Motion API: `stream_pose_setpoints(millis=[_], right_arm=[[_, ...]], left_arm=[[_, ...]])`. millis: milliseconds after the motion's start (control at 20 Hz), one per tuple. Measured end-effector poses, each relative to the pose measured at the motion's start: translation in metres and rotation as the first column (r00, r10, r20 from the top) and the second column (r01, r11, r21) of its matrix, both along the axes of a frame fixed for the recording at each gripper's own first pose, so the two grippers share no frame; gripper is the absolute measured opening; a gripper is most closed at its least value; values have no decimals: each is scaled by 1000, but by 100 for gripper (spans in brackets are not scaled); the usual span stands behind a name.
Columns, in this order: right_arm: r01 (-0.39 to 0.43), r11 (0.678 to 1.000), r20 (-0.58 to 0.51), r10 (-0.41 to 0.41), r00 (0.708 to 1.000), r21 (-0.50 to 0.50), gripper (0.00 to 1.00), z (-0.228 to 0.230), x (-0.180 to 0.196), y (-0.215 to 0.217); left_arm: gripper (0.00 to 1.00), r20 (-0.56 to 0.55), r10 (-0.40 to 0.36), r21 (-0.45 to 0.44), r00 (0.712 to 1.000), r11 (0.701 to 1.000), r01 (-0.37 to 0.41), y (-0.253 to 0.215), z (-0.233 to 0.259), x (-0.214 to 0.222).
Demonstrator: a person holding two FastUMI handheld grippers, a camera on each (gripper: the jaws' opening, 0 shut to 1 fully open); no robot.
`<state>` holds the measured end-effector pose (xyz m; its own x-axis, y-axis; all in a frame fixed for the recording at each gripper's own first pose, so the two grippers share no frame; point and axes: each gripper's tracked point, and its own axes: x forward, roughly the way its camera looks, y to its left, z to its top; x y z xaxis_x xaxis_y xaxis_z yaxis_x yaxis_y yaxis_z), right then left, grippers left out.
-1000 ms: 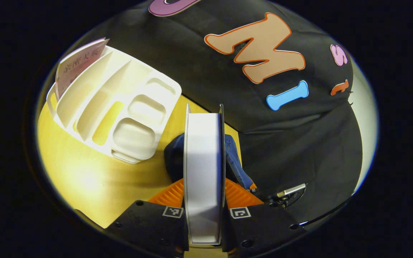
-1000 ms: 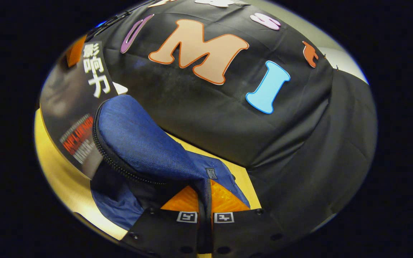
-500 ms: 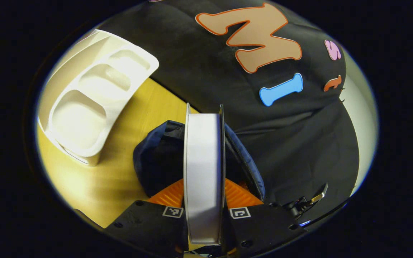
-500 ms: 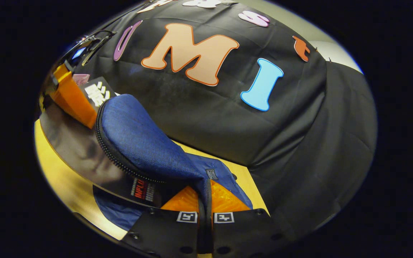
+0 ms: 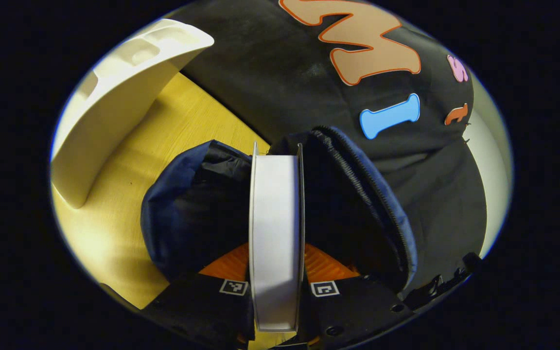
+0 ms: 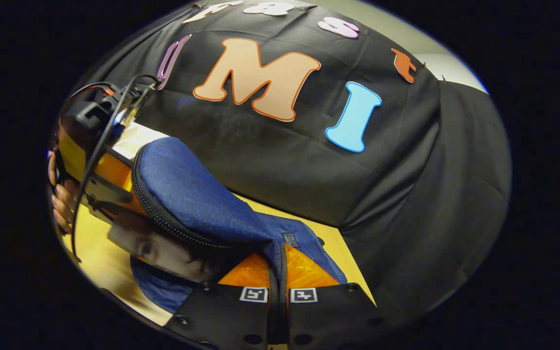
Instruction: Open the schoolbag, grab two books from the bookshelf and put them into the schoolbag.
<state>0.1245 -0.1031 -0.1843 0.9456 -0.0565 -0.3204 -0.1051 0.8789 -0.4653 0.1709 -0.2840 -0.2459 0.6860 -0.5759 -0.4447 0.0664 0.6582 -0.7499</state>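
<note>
Our left gripper [image 5: 276, 272] clamps a thick white-edged book [image 5: 276, 233] inside the gaping blue denim schoolbag [image 5: 187, 209].
Our right gripper [image 6: 278, 287] pinches the schoolbag's flap [image 6: 197, 204]; beside it a hand [image 6: 60, 204] appears.

White page edges on book [image 5: 276, 233] between tool fingers; navy schoolbag [image 5: 183, 204] with black lining around it; white bookshelf [image 5: 114, 107] upper left; yellow wood-grain desk [image 5: 114, 228].

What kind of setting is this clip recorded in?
Likely a staged recording booth, not a real room: black cloth wall right behind a wooden table, with only a white bookshelf and a blue schoolbag as props.
</note>
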Motion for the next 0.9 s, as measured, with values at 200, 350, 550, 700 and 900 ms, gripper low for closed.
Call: stream_pose_setpoints(millis=[200,350,550,700,900], right_arm=[[-10,1000,8,10,1000,8,2,0,-6,3],[-11,1000,4,11,1000,23,1,-1,-6,4],[-15,1000,0,15,1000,27,2,-2,-5,6],[-12,1000,-5,12,1000,26,2,-5,-5,4],[-5,999,-9,5,1000,37,3,-6,-1,3]], left_arm=[[33,-13,31,-69,999,997,-31,-16,-16,16],[33,-32,58,-131,998,989,-61,-26,-26,28],[33,-39,64,-167,997,983,-69,-35,-36,39],[35,-53,91,-164,994,982,-99,-33,-43,46],[41,-128,79,-44,989,995,-86,-21,-65,40]])
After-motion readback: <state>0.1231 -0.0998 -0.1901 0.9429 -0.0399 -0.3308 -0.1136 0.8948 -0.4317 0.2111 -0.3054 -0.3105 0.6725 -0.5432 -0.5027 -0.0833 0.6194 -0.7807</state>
